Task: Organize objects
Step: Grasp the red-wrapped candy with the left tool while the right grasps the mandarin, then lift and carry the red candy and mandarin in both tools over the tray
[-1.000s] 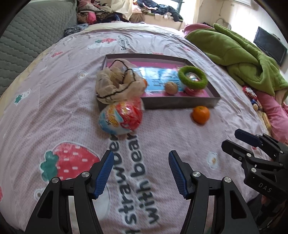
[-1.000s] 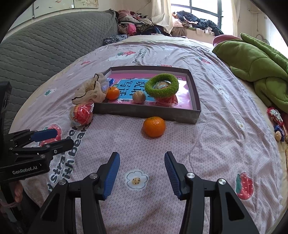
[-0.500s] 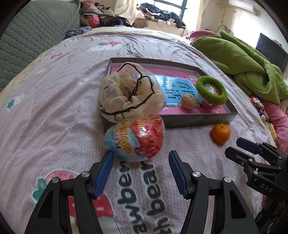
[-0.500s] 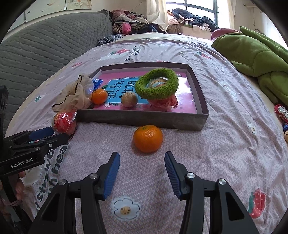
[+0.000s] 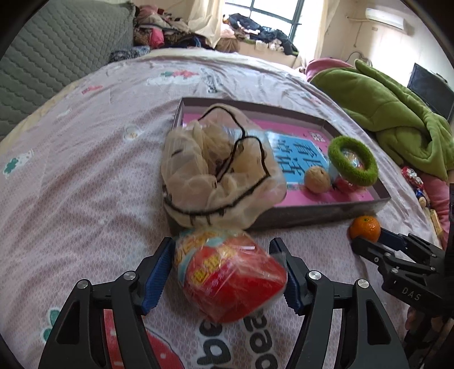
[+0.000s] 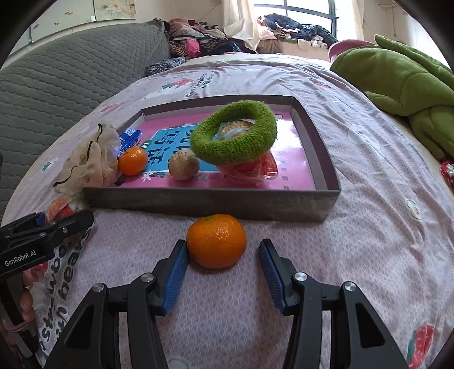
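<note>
Left gripper (image 5: 227, 269) jaws are opening around my wrapped snack ball (image 5: 229, 272) on the bedspread (image 5: 85, 170), just before the tray (image 6: 212, 201); right gripper (image 6: 224, 266) stands open astride the tangerine (image 6: 217, 241), left pad (image 6: 176, 269) about touching, nothing clamped.

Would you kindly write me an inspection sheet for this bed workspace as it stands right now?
Surface: patterned pink bedsheet.
Job's things: shallow box holds an orange, walnut and green ring; mesh bag drapes over its corner; loose orange and wrapped snack lie outside.
Clutter: green blanket, clothes pile.
Grippers: left gripper opening around the snack; right gripper open, straddling the loose orange.
Cables: nothing seen.
Surroundings: grey headboard, window.
</note>
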